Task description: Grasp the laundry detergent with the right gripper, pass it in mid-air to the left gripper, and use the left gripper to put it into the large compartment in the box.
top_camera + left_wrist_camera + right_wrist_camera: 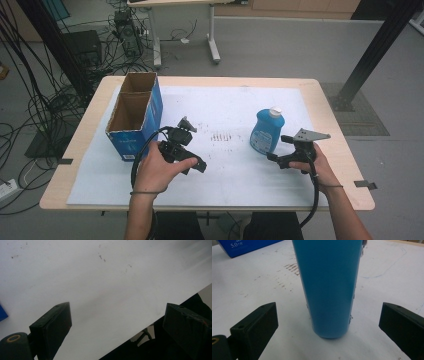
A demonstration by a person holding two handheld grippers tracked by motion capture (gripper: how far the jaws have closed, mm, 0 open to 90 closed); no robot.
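Two hand-held grippers are at work over the white-covered worktop (235, 105), and the step in hand looks like the approach to a grasp.

From the high view, the right hand-held gripper (274, 159) sits just beside the upright blue plastic bottle with a white cap (267, 131), on the person's side of it, apparently not yet touching. The left hand-held gripper (199, 165) hangs well apart from the bottle, nearer the open-topped blue cardboard box (134, 115) that stands beyond it, and holds nothing.

In the left gripper view, that gripper's (117, 322) jaws stand wide apart over bare white sheet, well away from the bottle, with the worktop's near edge crossing between them.

In the right gripper view, the bottle (329, 287) stands upright straight ahead, centred between the two black jaws of the right gripper (327, 322). They are spread far wider than the bottle and clear of it on both sides. A corner of the box (247, 246) shows beyond the bottle.

My judgement is that the next move calls for easing forward until the jaws flank the bottle's body, then closing evenly so that it doesn't tip or skid on the smooth sheet.
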